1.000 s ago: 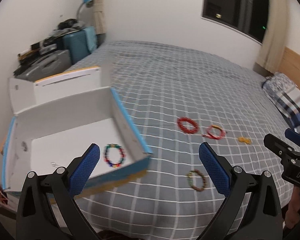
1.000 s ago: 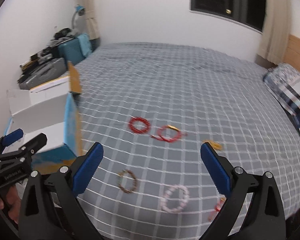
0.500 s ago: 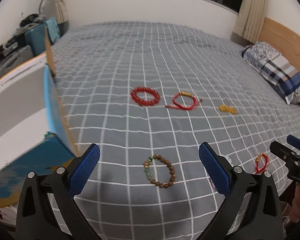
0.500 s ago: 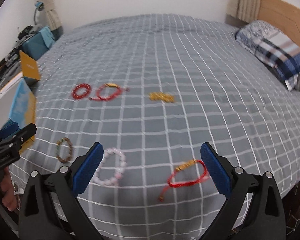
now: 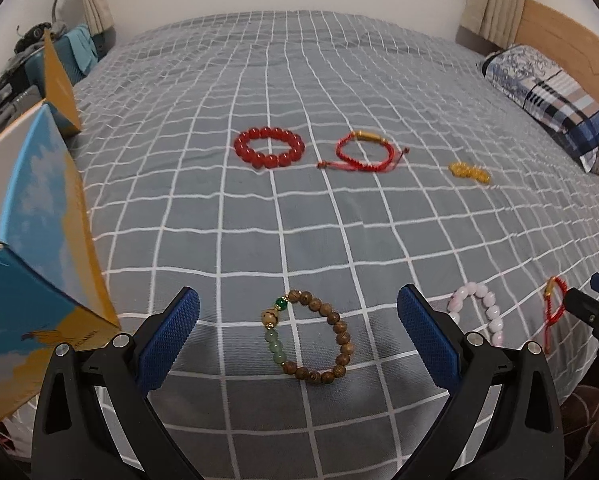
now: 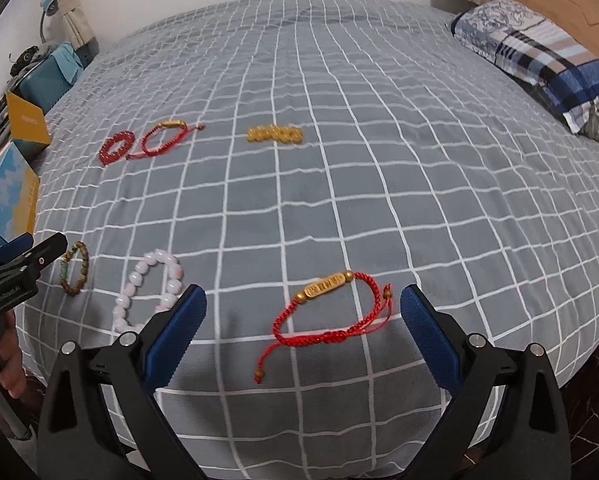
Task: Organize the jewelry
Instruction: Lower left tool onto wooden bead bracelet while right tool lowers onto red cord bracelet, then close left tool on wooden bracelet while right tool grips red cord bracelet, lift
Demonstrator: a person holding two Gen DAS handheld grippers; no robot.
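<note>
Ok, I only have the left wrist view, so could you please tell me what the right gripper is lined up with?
Observer: The right gripper has its jaws open, and a red cord bracelet lies on the bed between them, untouched.
Operator: Thank you. I only see a sliver of that bracelet; what is on it?
Observer: It has an oblong gold plate on its far side, and a loose tail with a bead at the end trailing toward the bed's near edge.
Operator: And can you see how my left gripper is held?
Observer: Yes, a hand grips the handle of the left gripper, low at the left edge of the right wrist view.
</note>
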